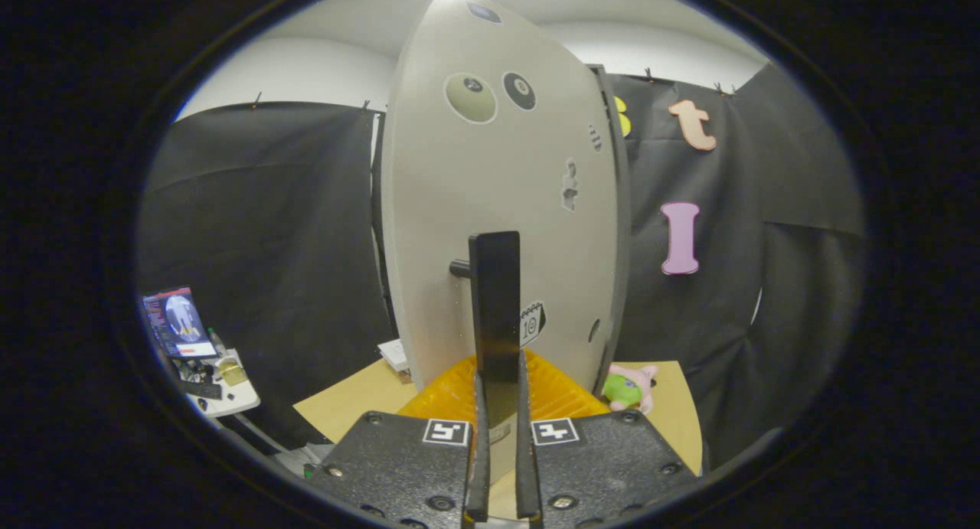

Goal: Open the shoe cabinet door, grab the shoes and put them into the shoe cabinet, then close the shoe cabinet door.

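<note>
While the gripper [498, 437] points level at the cabinet door [498, 207], its fingers [480, 445] pinch the upright dark handle [494, 307] between them. The door stands edge-near on the tabletop [352, 406], a plush toy [629, 387] beside it.

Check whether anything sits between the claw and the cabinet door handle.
Nothing does. The claw has its two fingers close together on either side of the dark upright handle of the shoe cabinet door, which runs down into the narrow gap between them. No other object lies there.
</note>
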A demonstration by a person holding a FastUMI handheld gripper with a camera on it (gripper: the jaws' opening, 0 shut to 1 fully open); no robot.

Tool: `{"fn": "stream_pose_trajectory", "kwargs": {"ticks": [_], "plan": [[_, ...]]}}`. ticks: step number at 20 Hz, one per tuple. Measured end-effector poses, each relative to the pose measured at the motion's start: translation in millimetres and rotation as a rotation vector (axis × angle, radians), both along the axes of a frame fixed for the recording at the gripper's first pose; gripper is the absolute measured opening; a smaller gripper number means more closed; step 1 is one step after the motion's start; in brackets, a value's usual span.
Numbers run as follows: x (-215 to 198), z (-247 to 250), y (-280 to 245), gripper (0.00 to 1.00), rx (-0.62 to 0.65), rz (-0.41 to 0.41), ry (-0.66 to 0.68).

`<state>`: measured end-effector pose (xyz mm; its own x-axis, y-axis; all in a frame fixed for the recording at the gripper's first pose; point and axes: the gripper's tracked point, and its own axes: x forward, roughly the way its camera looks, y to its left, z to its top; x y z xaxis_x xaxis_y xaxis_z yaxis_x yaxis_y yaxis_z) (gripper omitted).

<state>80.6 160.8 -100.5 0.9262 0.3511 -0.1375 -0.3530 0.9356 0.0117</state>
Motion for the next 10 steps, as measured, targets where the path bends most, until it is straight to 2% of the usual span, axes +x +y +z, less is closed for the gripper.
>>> {"fn": "stream_pose_trajectory", "kwargs": {"ticks": [10], "plan": [[4.9,4.7,-72.8,0.04,0.023,-0.193,-0.017]]}}
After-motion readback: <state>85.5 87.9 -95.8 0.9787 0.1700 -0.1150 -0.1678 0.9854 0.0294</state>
